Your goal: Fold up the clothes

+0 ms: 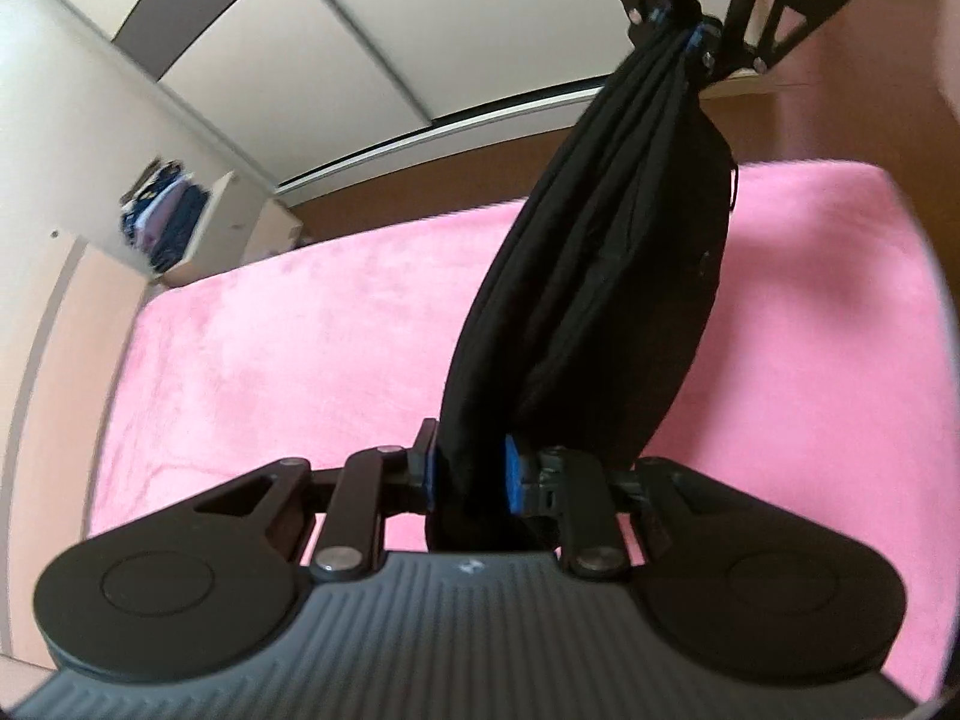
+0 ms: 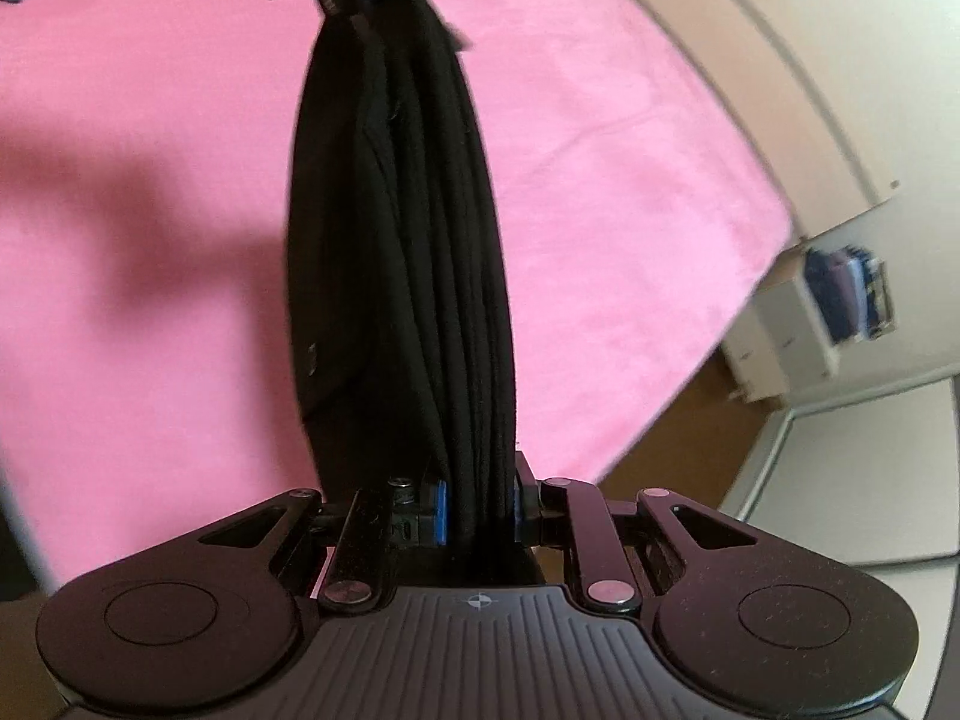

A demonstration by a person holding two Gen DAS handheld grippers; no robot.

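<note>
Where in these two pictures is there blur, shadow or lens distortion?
Left wrist view: the wardrobe lines bow from the fisheye, and the clothes shelf is smeared. Right wrist view: a soft dark shadow lies on the pink cover, and the black garment shows sharper folds.

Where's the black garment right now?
The black garment hangs bunched between the left gripper and right gripper, each clamped on one end, above the pink blanket.
</note>
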